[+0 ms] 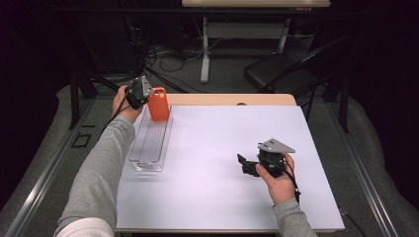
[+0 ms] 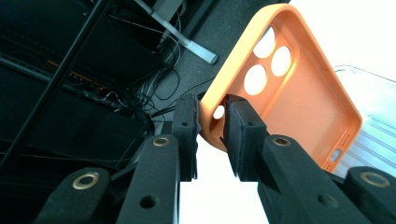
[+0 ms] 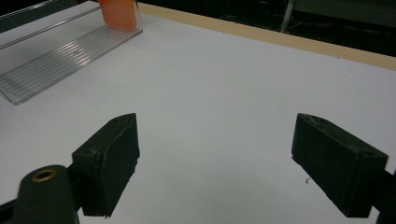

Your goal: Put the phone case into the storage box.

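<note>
The orange, soft-looking silicone phone case (image 1: 158, 103) stands upright at the far end of the clear ribbed plastic tray (image 1: 148, 145), its long axis pointing up and its open inner side, finely textured and pierced by round camera holes, turned toward the left gripper (image 2: 211, 123). That gripper sits right at the case's upper edge beside the tray's far end; its black foam-padded jaws straddle the rounded rim, one pad outside the wall and one inside, standing close together around the thin rim, though I cannot tell whether they truly pinch it or have just slackened. The right gripper (image 1: 245, 164) hovers well apart from the tray, out over the white matte tabletop (image 1: 222, 138), its blocky jaws spread wide with nothing between them. The left hand (image 1: 124, 104) is plainly the nearer one, so whatever happens with the case, likely letting it settle in the tray, falls to it
</note>
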Demonstrator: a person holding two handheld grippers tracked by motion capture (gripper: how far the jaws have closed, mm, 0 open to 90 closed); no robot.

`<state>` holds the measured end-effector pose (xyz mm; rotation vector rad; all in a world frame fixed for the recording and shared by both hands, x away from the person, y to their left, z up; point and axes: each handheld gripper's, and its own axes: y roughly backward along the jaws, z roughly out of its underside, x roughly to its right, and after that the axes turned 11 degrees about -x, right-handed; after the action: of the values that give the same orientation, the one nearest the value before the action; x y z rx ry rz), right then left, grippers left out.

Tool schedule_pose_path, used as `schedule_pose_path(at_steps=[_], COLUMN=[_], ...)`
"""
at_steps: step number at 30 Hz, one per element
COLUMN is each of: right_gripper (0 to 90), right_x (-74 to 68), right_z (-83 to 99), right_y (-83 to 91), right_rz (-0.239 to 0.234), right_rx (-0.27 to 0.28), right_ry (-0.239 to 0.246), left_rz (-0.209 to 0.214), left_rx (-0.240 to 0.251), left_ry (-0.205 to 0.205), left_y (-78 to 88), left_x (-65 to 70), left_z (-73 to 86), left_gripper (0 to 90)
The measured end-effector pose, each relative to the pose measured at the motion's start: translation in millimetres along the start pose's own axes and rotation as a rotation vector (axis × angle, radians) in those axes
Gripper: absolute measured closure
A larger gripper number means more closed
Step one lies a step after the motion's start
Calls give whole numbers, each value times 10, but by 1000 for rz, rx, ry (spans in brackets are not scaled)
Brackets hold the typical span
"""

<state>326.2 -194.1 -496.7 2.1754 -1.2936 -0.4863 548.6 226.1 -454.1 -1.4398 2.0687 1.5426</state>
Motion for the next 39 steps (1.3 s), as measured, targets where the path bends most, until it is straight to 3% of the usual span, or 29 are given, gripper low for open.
schedule_pose_path(at_steps=[22, 29, 39], right_gripper=[148, 148, 148], right_x=[11, 14, -2], right_z=[7, 18, 24], right_y=[0, -3, -9], right_rz=[0, 0, -3], right_rx=[-8, -12, -8], right_ry=[2, 7, 9], left_rz=[-8, -2, 11], left_rx=[-14, -14, -23], left_ry=[41, 80, 131], left_y=[-65, -64, 3], left_x=[17, 4, -23], left_z=[-19, -11, 0], left_gripper=[637, 532, 473])
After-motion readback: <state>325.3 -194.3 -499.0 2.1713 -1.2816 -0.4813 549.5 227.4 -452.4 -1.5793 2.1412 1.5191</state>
